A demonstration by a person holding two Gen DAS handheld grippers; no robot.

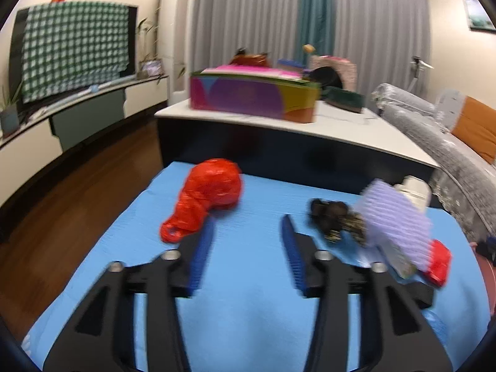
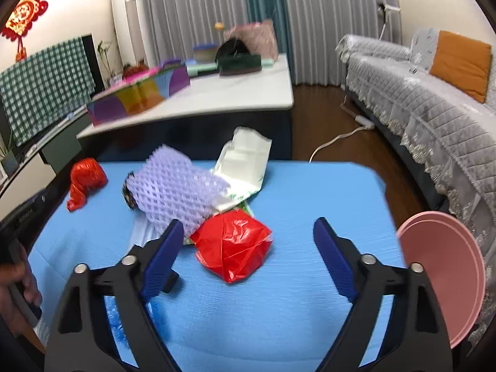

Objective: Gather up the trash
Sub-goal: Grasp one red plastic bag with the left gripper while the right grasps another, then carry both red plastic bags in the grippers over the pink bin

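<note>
Currently both grippers hover over a blue mat [image 2: 310,192] that covers the worktop, and both views are motion-blurred.

Left gripper [image 1: 248,232]: fingers [image 1: 203,248] apart, nothing between them, only bare mat in the gap. A knotted red bag [image 1: 207,195] lies just beyond the left finger; its loop end is at the fingertip, contact not clear through the blur.

Right gripper [image 2: 248,232]: fingers [image 2: 334,257] wide apart, not clamped on anything. A crumpled red plastic bag [image 2: 234,245] lies on the mat between them, nearer the left finger, not pressed by either pad.

Trash on the mat, right wrist view:
- purple foam net [image 2: 176,189], just behind the crumpled bag and resting over other scraps
- white paper wrapper [image 2: 245,161] behind the net, partly lifted
- small dark item [image 2: 128,197] at the net's left edge, mostly hidden
- knotted red bag [image 2: 83,179] at the far left, apart from the pile

In the left wrist view the dark clump [image 1: 331,217] lies just left of the foam net [image 1: 393,223].

A pink bowl [image 2: 443,279] stands at the right edge of the mat. A hand [image 2: 18,285] grips a handle at the lower left of the right wrist view. A low white table [image 2: 217,102] with coloured boxes sits behind, and a grey covered sofa [image 2: 418,105] runs along the right.
</note>
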